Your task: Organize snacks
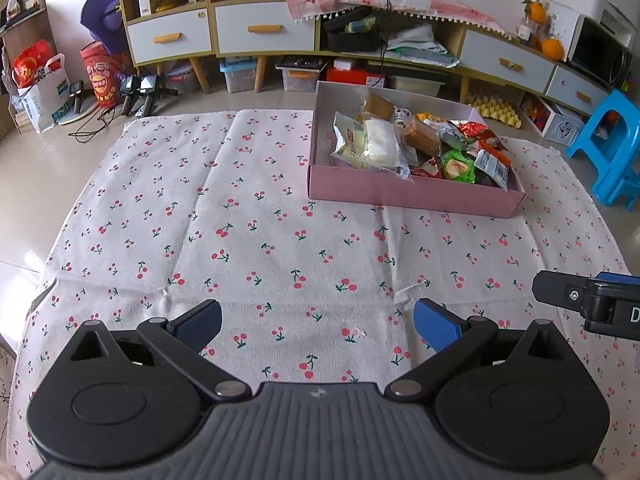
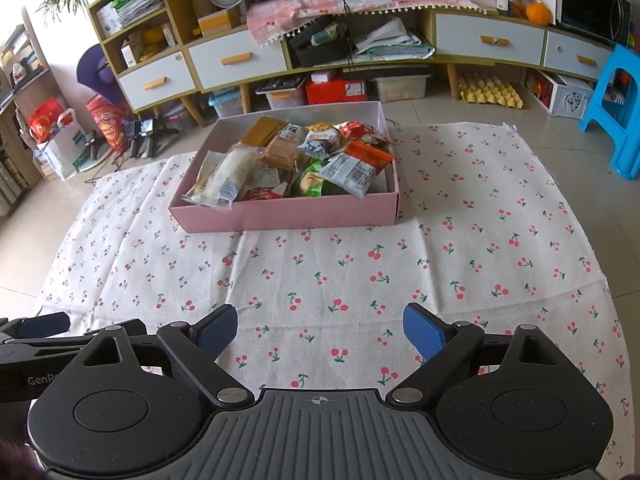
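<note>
I am kneeling over a cherry-print cloth (image 1: pixel 248 240) spread on the tiled floor, a low cabinet (image 2: pixel 240 60) running behind. My left hand-held gripper (image 1: pixel 318 326) and right hand-held gripper (image 2: pixel 320 330) are both hanging released, gripping nothing, side by side near the cloth's near edge. The pink box (image 2: pixel 288 214) is lying ahead: right of the left one, slightly left of the right one, which looks nearer. Snacks (image 2: pixel 304 160) are heaping inside it, long side across my view.
</note>
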Demonstrator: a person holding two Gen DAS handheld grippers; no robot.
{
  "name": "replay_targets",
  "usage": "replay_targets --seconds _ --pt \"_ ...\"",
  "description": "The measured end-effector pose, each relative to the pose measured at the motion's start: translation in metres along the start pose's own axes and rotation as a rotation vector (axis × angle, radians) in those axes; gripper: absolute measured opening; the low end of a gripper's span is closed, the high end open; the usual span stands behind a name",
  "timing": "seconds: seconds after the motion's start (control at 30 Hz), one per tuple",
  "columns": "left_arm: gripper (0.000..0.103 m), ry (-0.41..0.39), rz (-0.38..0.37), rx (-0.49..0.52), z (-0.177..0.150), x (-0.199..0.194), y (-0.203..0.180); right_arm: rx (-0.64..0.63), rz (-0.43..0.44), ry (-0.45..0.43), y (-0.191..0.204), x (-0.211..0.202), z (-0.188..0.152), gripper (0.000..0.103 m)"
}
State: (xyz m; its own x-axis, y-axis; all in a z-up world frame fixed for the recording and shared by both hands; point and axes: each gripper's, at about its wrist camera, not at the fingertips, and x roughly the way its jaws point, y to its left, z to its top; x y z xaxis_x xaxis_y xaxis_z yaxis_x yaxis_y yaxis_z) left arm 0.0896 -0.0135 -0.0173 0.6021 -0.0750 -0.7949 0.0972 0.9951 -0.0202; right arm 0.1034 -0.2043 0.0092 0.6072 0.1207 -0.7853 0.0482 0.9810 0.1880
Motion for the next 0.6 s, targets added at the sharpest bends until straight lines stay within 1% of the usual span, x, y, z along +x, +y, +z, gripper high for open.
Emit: replay_targets --seconds 0.6 --pt "0.102 0.005 -0.002 -0.010 0.0001 0.0002 0.0011 -0.005 0.000 0.011 0.0020 0.0020 -0.0016 0.092"
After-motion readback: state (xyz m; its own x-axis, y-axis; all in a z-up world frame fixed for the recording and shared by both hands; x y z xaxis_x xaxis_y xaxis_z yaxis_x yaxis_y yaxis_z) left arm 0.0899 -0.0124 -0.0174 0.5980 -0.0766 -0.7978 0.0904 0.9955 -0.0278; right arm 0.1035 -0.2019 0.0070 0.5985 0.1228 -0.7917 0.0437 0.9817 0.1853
